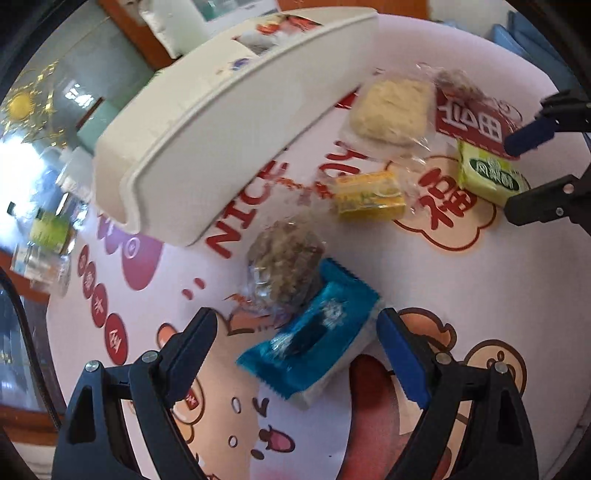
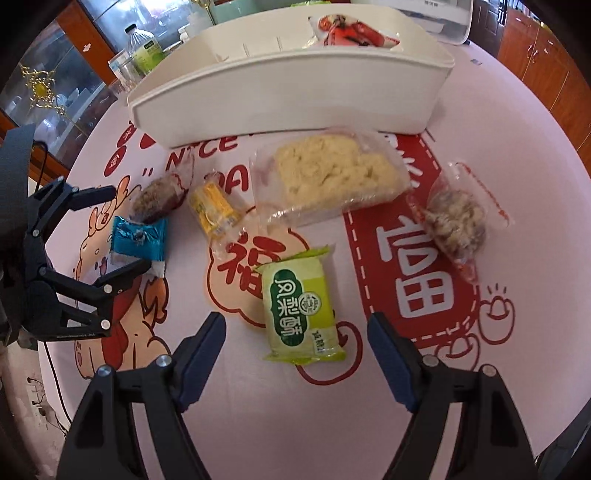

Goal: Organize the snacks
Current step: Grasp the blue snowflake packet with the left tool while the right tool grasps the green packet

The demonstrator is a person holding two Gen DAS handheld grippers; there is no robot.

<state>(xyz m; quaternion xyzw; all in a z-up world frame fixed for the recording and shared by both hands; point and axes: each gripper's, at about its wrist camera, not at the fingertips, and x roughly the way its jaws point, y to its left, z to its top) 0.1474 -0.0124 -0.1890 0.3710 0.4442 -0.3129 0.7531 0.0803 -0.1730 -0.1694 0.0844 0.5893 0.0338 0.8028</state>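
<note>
My left gripper [image 1: 297, 325] points down and stands open astride a blue snack packet [image 1: 310, 336], with its pads clear of the wrapper. A brown nut cake in clear wrap [image 1: 284, 266] leans on the packet's far end. My right gripper [image 2: 297, 325] is open too, its fingers either side of a green snack packet [image 2: 301, 302] without touching it. In the right wrist view the left gripper [image 2: 129, 229] brackets the blue packet [image 2: 138, 238]. The white bin [image 2: 288, 96] behind the snacks holds one red-printed packet [image 2: 354, 31].
On the pink printed tablecloth [image 2: 295, 406] also lie a pale crumbly cake in a clear bag [image 2: 332, 177], a small yellow packet [image 2: 214, 210] and a second brown nut cake [image 2: 454, 221]. Bottles [image 2: 144, 48] and a glass cabinet stand beyond the table's far left edge.
</note>
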